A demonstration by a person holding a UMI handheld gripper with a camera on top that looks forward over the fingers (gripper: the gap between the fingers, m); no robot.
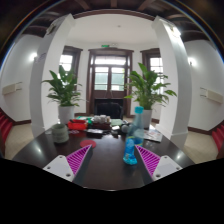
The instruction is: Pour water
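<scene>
My tongs are spread wide, holding nothing, their purple pads facing each other across a clear gap. I judge this to be the approach step: nothing is grasped yet and no pouring has begun. The water bottle, clear with a blue tint, stands upright on the dark bench just ahead of my fingers, nearer the right one than the left and not yet between them. Further back, toward the bench's far edge, there is a clutter of small things, some red, that I cannot tell apart, so I cannot say which vessel is to receive the water. Two potted plants stand at the far corners. Next I need to shift a little to the right and move forward so the bottle stands between the pads, then close on its body squarely, low enough that it will not tip
</scene>
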